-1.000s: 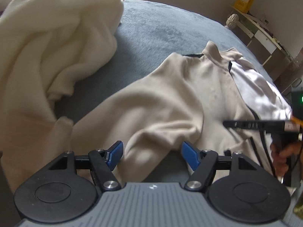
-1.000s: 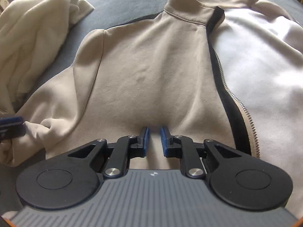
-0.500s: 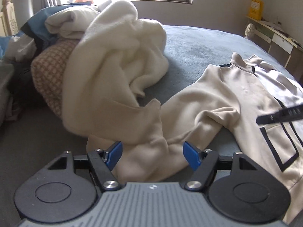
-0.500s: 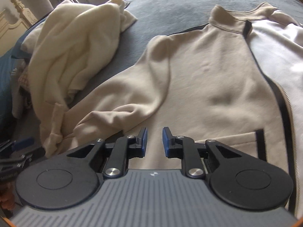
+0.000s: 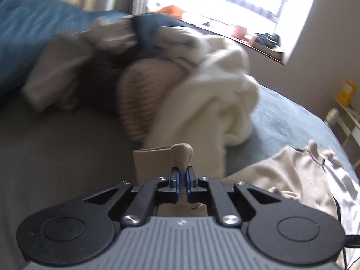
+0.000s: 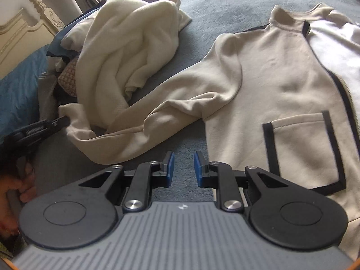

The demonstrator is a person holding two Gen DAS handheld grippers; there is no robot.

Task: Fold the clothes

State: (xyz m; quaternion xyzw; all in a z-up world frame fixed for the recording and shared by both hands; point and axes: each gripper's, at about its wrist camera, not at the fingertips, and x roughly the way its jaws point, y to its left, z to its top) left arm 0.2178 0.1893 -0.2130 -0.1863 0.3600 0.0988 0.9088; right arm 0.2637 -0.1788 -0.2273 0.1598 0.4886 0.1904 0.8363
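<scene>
Since a second ago the left tool (image 5: 182, 180) has snapped together onto the sleeve cuff (image 5: 162, 164) of the beige jacket (image 6: 265, 85). Right tool (image 6: 184, 168) sits slightly apart, gripping nothing, over the bed (image 6: 225, 9). Jacket's spread flat, zipper up; folding has barely started, with 2 sleeves and the body left.

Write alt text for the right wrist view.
A beige zip jacket lies flat on a grey bedspread, its sleeve stretched left to the left gripper. The right gripper hovers empty; a cream blanket is heaped behind.
</scene>
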